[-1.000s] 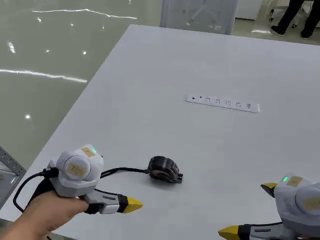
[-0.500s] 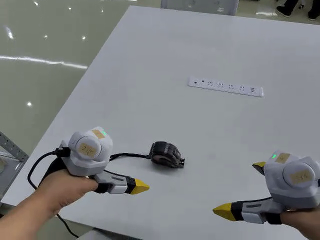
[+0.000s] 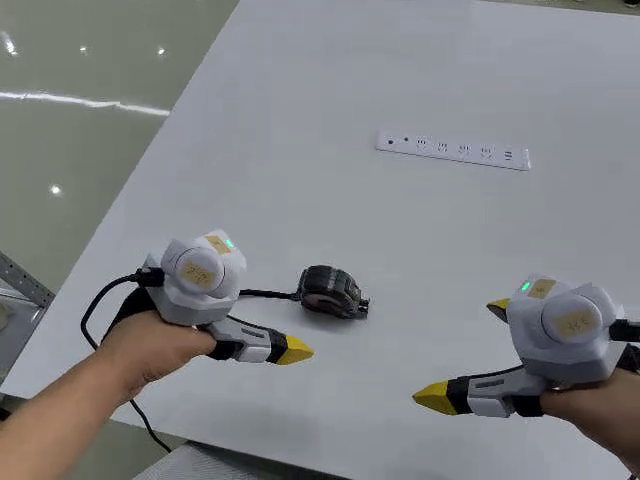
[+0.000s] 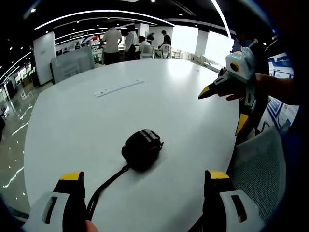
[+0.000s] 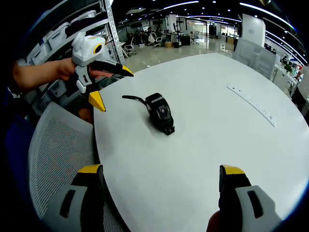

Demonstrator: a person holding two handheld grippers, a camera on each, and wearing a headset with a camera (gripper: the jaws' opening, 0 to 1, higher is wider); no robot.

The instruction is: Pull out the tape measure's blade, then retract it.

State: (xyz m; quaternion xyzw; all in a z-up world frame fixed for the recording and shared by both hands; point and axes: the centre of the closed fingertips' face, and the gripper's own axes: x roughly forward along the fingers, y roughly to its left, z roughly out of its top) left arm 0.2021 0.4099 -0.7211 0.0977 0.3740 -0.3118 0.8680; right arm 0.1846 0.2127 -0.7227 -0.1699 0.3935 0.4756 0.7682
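Tape measure (image 3: pixel 331 291) is shown lying on the table (image 3: pixel 300 120), flanked by left gripper (image 4: pixel 145 176) and right gripper (image 5: pixel 160 169), jaws spread wide.

A black tape measure (image 3: pixel 331 291) (black cord (image 3: pixel 268 294) too) is seen mid-frame on a white table (image 3: pixel 400 80) — left gripper (image 4: pixel 145 176) and right gripper (image 5: pixel 161 169) are tipped yellow.

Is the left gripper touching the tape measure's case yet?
Apart. In the left gripper view the tape measure lies ahead of the left gripper, between its wide-open jaws and touching neither. The head view shows bare table between them.
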